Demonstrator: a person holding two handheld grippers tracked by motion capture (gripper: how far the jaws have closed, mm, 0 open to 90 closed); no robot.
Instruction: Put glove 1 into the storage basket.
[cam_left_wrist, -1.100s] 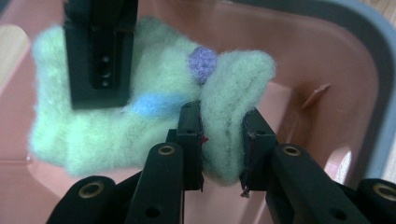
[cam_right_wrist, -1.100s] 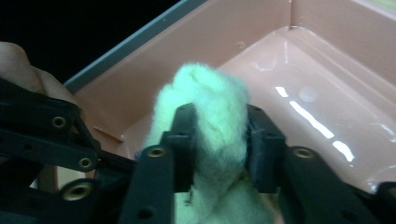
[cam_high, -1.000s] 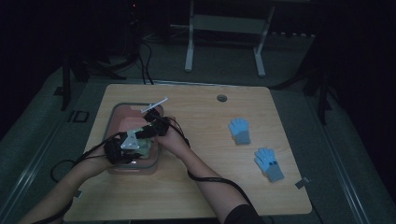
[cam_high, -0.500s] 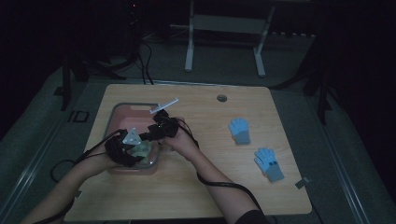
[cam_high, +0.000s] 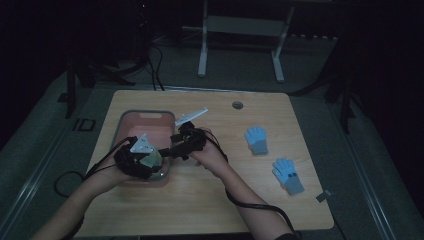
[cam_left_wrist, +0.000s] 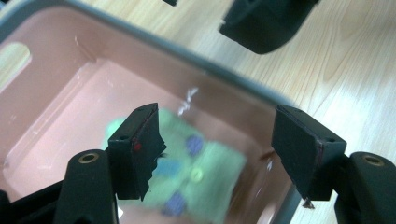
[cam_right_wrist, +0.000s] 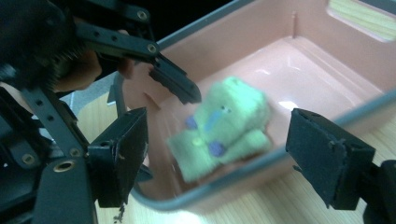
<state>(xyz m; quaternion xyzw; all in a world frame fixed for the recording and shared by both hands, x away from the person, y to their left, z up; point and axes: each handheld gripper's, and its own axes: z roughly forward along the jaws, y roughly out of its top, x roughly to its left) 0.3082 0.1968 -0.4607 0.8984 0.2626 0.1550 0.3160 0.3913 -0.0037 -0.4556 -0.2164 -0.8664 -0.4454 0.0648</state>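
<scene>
A pink bin (cam_high: 145, 125) sits on the left half of the desk (cam_high: 210, 200), and a green glove (cam_right_wrist: 224, 126) with blue spots lies inside it, blurred in both gripper views. Two blue gloves (cam_high: 256, 140) (cam_high: 288, 175) lie well apart from the bin on the right half of the desk (one behind the other), with a small dark scrap (cam_high: 323, 196) near the front right corner and a round grommet (cam_high: 237, 105) at the back edge. The bin's near wall stands between the right claw (cam_right_wrist: 219, 163) and the green glove; the left claw (cam_left_wrist: 219, 154) hangs over the bin's interior with the glove below and behind its jaws.

Both claws stand apart with nothing pressed between the pads. The right claw's jaws have just been opening, and a second ago the left claw was closed at the bin; since then the right hand has drawn out past the bin's right rim, and the green glove has dropped free into the bin.
</scene>
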